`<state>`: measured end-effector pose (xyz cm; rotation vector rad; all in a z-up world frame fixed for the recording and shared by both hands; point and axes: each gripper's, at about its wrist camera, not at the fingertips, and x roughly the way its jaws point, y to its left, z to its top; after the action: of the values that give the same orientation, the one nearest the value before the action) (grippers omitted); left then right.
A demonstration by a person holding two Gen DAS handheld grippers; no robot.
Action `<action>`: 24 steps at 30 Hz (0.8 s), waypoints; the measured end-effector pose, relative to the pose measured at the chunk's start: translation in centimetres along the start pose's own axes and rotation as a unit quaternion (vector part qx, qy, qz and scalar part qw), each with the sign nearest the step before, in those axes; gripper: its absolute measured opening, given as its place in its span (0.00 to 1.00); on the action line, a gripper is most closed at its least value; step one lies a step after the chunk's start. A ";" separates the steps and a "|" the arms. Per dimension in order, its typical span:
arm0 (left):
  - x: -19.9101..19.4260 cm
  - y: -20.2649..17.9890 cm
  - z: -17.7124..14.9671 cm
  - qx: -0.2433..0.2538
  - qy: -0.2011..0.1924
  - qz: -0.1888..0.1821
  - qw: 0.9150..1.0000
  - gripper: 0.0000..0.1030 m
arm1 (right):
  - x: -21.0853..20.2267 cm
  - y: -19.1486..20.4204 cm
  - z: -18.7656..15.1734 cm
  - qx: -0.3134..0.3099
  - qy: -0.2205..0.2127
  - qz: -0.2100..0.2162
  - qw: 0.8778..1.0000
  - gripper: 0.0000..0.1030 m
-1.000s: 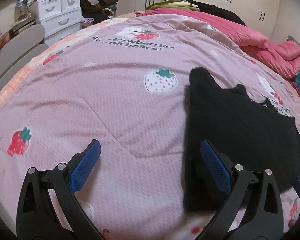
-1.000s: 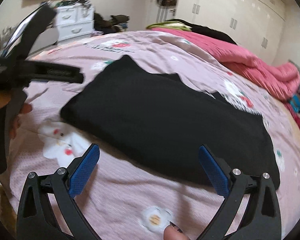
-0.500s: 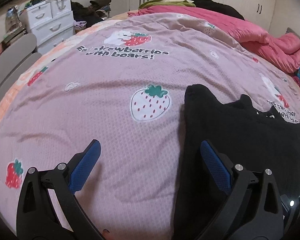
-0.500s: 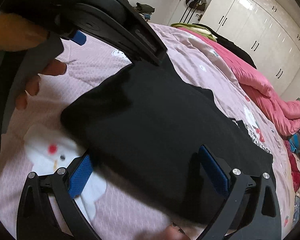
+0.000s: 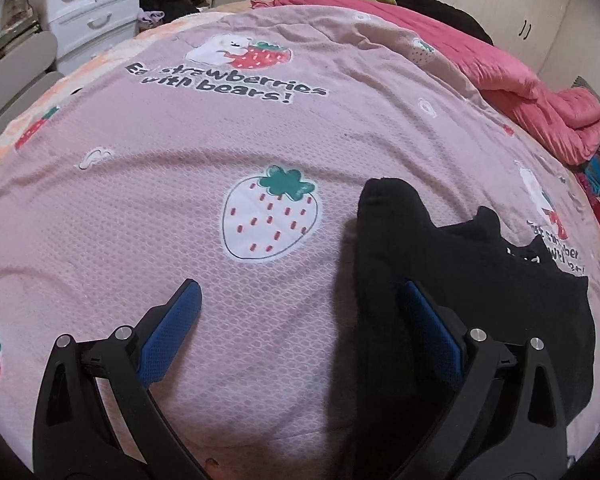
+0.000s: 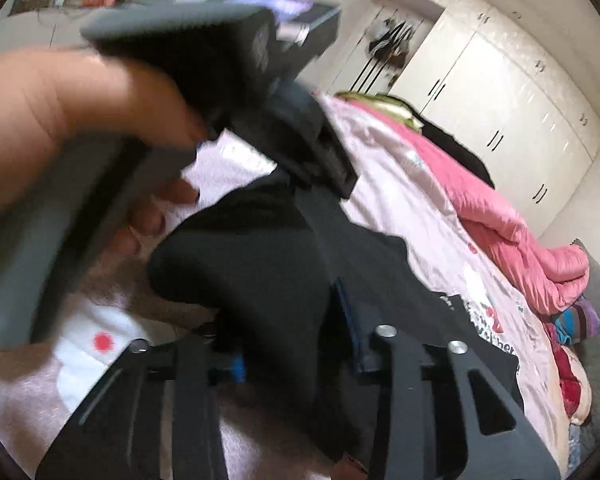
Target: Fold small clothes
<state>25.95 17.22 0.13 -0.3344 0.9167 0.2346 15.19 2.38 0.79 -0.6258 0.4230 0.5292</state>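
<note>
Gripping the black garment (image 6: 260, 280) in the just-closed right gripper (image 6: 296, 328); left gripper (image 5: 300, 320) wide open, empty, over the bedspread (image 5: 180, 160).

Garment (image 5: 460, 280) lies on bedspread (image 5: 180, 200), quilt (image 5: 520, 92) behind.

The left gripper (image 5: 298, 312) points steeply down, fingers (image 5: 172, 328) spread wide. The right gripper (image 6: 296, 340) has just been closing, fingers pinching dark cloth (image 6: 260, 280).
</note>
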 end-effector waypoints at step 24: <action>-4.6 -9.3 -1.5 0.013 -0.039 -0.253 0.967 0.23 | -6.9 -8.0 -3.4 0.164 -0.067 -0.051 0.983 0.10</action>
<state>25.25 7.80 4.72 -0.5195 0.7291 -0.2326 13.74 -7.65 5.35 -0.2904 0.3398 0.3905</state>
